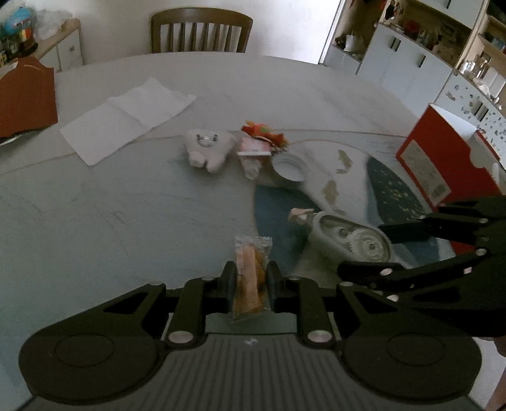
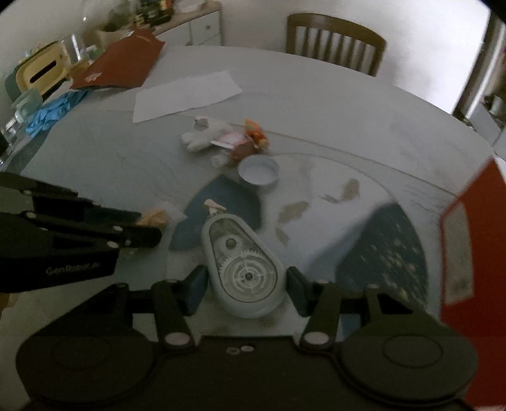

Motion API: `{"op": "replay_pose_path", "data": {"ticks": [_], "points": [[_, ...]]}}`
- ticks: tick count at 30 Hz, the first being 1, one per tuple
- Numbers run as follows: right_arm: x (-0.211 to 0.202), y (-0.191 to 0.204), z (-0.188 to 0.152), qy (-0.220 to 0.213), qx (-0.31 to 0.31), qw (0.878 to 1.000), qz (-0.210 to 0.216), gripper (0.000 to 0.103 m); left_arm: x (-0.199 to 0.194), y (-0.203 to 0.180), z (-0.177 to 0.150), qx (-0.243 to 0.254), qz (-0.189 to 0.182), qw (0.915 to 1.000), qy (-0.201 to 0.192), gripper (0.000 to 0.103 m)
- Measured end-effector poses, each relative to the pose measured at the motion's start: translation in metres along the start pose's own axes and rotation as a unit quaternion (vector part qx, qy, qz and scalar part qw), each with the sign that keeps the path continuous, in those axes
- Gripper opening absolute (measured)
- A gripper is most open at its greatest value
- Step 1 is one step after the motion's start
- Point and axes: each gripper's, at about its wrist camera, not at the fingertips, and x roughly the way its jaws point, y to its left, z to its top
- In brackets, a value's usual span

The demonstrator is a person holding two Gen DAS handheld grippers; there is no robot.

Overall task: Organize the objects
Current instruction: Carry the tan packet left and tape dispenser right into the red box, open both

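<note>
My left gripper [image 1: 251, 278] is shut on a clear packet with an orange snack [image 1: 249, 253], which stands upright between the pads above the table [image 1: 95, 205]. From the right wrist view the left gripper [image 2: 148, 226] reaches in from the left with the packet [image 2: 156, 216] at its tips. My right gripper [image 2: 246, 281] has its pads against both sides of a pale blue correction tape dispenser [image 2: 243, 253] with visible gears, nozzle pointing away. In the left wrist view the right gripper [image 1: 376, 249] comes in from the right, holding the dispenser [image 1: 341, 230].
A white plush toy [image 1: 207, 148], an orange toy [image 1: 262, 132], a small pink packet [image 1: 253, 148] and a white round lid [image 1: 289, 167] lie mid-table. A red box [image 1: 442, 158] stands at the right. White paper [image 1: 126, 117], a brown folder [image 1: 25, 98] and a chair [image 1: 200, 30] are beyond.
</note>
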Motion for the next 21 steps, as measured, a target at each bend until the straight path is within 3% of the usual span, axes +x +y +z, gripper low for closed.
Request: {"op": "replay_pose_path", "data": {"ticks": [21], "points": [[-0.108, -0.071, -0.066, -0.049, 0.091, 0.995, -0.018, 0.053, -0.041, -0.104, 0.004, 0.04, -0.063, 0.997, -0.021, 0.019]]}}
